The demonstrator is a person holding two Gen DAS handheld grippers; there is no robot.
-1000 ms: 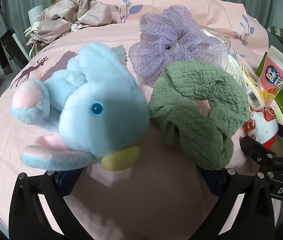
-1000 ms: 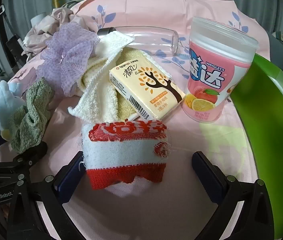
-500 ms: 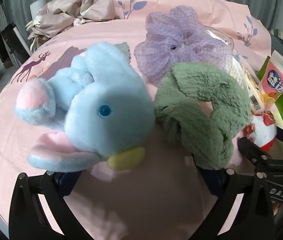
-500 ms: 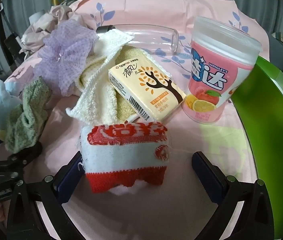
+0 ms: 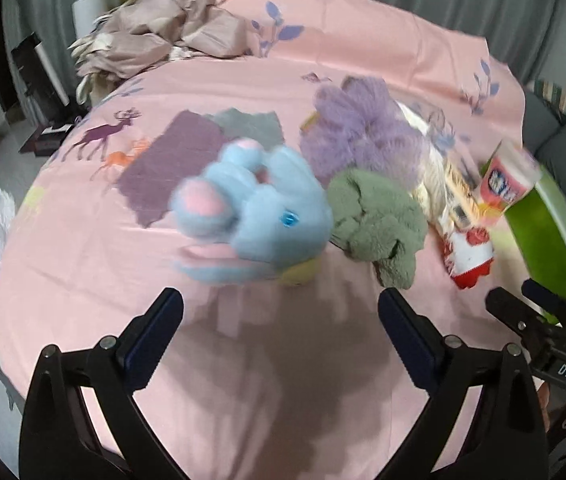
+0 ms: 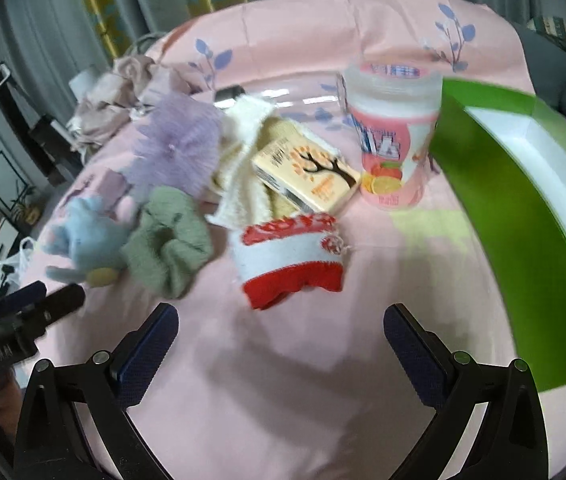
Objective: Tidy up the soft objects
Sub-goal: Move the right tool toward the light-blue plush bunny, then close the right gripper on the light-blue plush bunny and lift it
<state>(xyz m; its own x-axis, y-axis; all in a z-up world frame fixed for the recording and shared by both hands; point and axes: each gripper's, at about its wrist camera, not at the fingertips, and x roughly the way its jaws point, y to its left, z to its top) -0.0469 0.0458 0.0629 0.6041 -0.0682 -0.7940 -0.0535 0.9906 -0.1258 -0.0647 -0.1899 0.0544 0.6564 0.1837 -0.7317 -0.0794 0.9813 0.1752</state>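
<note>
Blurring smears the pink jar's [image 6: 393,136] label beyond reading.

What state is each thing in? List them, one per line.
Left tongs: closing slightly, nothing between them.
Right tongs: open, empty.
Blue plush toy: lying on the pink sheet, loose.
Green scrunchie: lying beside the plush, bunched.
Purple scrunchie: lying flat, puffed.
Red-and-white sock: folded, lying free.
Gum jar: upright, lid on.
Green box: open.
</note>
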